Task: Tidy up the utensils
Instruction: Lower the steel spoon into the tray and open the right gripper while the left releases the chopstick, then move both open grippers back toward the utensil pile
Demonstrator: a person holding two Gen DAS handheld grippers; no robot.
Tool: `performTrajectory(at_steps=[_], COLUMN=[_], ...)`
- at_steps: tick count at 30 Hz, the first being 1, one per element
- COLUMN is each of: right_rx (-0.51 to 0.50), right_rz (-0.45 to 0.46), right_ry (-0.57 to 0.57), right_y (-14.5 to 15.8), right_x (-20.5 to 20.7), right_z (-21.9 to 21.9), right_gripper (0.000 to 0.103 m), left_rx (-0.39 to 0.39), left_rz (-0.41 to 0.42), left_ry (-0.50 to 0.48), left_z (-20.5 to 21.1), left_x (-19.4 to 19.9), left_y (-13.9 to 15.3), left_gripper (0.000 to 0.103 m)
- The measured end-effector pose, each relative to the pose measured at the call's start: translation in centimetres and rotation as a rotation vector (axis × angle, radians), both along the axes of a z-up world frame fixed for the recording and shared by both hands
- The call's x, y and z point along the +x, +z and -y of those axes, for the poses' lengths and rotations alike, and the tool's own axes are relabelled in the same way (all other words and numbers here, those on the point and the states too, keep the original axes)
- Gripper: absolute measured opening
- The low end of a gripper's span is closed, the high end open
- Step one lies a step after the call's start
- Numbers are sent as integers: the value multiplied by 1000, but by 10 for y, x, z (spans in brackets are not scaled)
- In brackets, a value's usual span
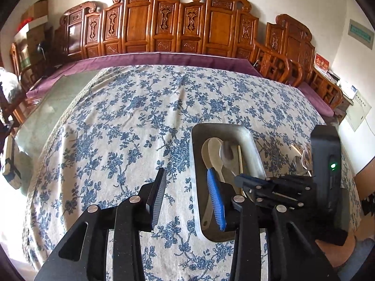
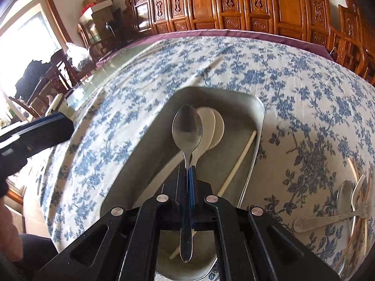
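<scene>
A metal tray (image 2: 257, 107) lies on the floral tablecloth. It holds pale plastic spoons (image 2: 211, 126) and a single chopstick (image 2: 236, 161). My right gripper (image 2: 188, 171) is shut on a metal spoon (image 2: 187, 126) by its handle and holds it over the tray, bowl pointing away. In the left wrist view the tray (image 1: 253, 140), the pale spoons (image 1: 212, 149), the metal spoon (image 1: 226, 152) and the right gripper (image 1: 243, 180) show at the right. My left gripper (image 1: 187, 189) is open and empty, just left of the tray.
A metal spoon (image 2: 344, 196), a fork (image 2: 361, 187) and chopsticks (image 2: 354, 231) lie on the cloth right of the tray. Carved wooden chairs (image 1: 164, 23) line the table's far side. Bare glass tabletop (image 1: 58, 98) shows at the left.
</scene>
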State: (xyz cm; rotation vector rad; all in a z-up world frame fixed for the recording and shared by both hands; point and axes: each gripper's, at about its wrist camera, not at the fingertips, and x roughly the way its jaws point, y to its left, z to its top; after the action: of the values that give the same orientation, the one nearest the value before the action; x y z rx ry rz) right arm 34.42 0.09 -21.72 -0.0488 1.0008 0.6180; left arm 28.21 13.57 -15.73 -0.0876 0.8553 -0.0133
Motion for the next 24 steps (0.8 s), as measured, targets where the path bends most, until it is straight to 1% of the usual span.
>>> performTrajectory(at_steps=[4, 6, 9, 12, 14, 16, 17, 18, 19, 20, 22, 23, 24], right_rx=[7, 15, 18, 12, 2, -33, -47, -63, -81, -93, -125, -134, -141], right_rz=[12, 22, 45, 90, 110, 145, 158, 169, 184, 194, 213, 223, 229], right_ry=[25, 34, 32, 31, 31, 31, 27, 18, 3, -11, -49, -75, -99], right_y=[4, 8, 19, 32, 40, 48, 51, 53, 57, 58, 62, 63, 64], right_x=[0, 0, -2, -12, -18, -28, -31, -35, -40, -41, -45, -47, -48], right_z=[5, 10, 20, 39, 53, 76, 86, 98, 115, 126, 151, 167, 180], right_gripper=[6, 6, 6, 6, 6, 6, 9, 15, 18, 21, 22, 24, 31], left_rx=[-7, -11, -12, -18, -20, -20, -23, -27, -30, -31, -34, -33, -30], left_rz=[10, 19, 31, 37, 37, 37, 35, 33, 33, 34, 34, 33, 30], left_ry=[-5, -8, -18, -29, -42, -56, -61, -67, -76, -83, -102, -115, -124], left_z=[2, 3, 8, 13, 19, 25, 28, 31, 35, 39, 49, 55, 60], left_x=[-2, -4, -5, -8, -9, -9, -9, -9, -9, -10, -10, -11, -11], left_y=[2, 5, 8, 10, 10, 9, 9, 9, 8, 8, 8, 7, 6], left_gripper=[37, 40, 40, 40, 44, 44, 44, 44, 44, 44, 44, 44, 44])
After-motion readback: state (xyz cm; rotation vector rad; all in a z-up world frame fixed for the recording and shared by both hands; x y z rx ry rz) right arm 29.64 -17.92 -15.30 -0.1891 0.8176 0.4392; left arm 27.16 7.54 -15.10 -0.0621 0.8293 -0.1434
